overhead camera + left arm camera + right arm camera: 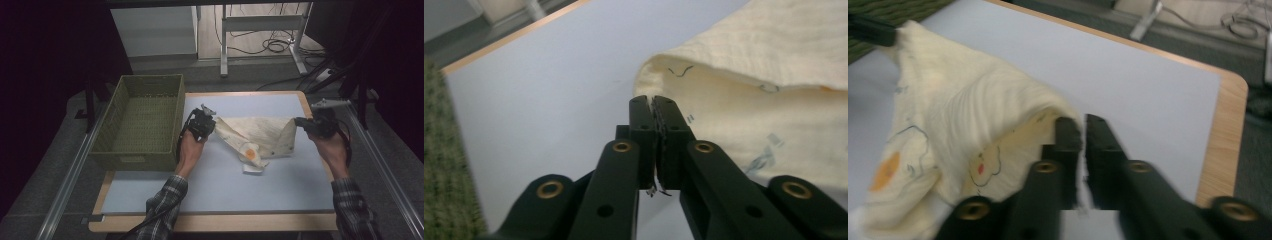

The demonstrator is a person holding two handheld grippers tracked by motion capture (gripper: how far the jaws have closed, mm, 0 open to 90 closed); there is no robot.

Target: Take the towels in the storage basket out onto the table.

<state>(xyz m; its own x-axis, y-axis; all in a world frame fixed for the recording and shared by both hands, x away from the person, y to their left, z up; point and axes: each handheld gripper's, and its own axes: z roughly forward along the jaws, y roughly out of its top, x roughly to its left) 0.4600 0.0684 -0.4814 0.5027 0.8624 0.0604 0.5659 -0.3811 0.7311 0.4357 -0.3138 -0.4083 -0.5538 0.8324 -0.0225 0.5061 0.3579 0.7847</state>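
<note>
Nearest to the camera, two forearms in plaid sleeves (165, 200) are seen coming in from the bottom edge, and their lower parts are cut off by it. A little farther, the left gripper (201, 125) is held closed on one corner of the cream cloth (260, 135), and the right gripper (312, 124) is closed on the opposite corner, a thin edge of fabric being pinched between its jaws. The cloth is lifted at both corners and hangs down between them onto the blue mat (225, 180) in the middle of the table, probably so that it can be spread out or folded. An orange print is noticed on the lower fold, but the drawing cannot be read clearly, since the right gripper view is blurred. Beside the left gripper, the green woven basket (140, 122) is placed, perhaps to receive the cloth. Beyond the table, cables (272, 45) on the floor are visible in dim light.
</note>
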